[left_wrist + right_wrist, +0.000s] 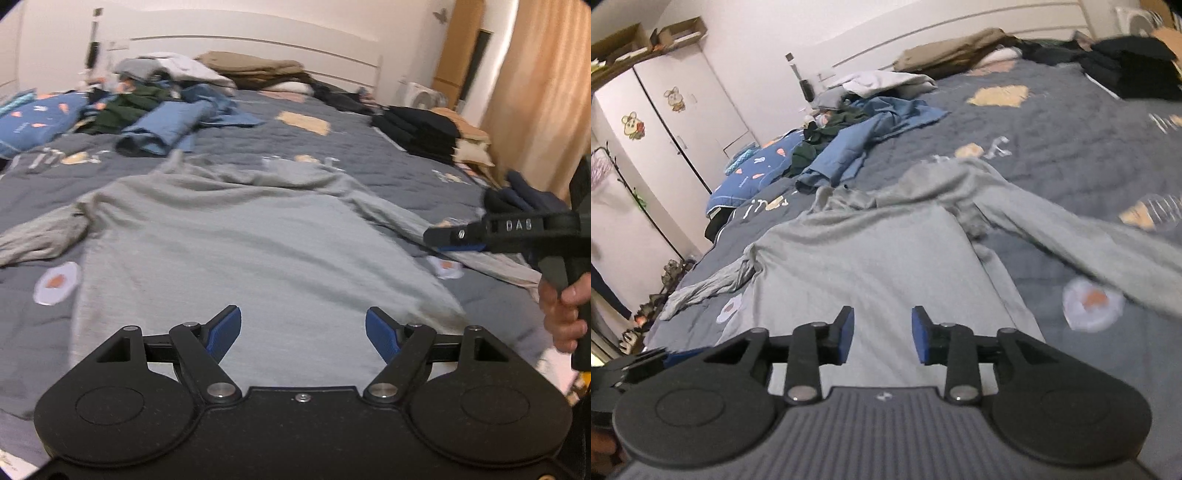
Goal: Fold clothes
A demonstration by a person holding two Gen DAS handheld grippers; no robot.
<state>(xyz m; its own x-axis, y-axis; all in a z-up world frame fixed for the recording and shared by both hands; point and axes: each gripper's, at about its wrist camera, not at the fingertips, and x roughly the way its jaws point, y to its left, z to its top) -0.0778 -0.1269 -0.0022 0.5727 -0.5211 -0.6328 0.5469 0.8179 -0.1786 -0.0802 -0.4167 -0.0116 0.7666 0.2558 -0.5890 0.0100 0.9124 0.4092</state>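
Note:
A light grey long-sleeved top (236, 251) lies spread flat on the bed, its body toward me and both sleeves stretched out to the sides. My left gripper (303, 334) hovers over its lower part, blue pads wide apart and nothing between them. The right gripper (443, 236) shows from the side at the right edge of the left wrist view, held by a hand (561, 310) above the right sleeve. In the right wrist view the same grey top (871, 266) fills the middle, and my right gripper (882, 334) stands open above it, a clear gap between its pads.
The grey quilted bedspread (369, 147) carries a heap of blue and green clothes (166, 118) at the far left. A stack of folded dark garments (417, 133) sits at the far right edge. Tan folded clothes (255, 68) lie by the headboard. A white wardrobe (665, 122) stands left.

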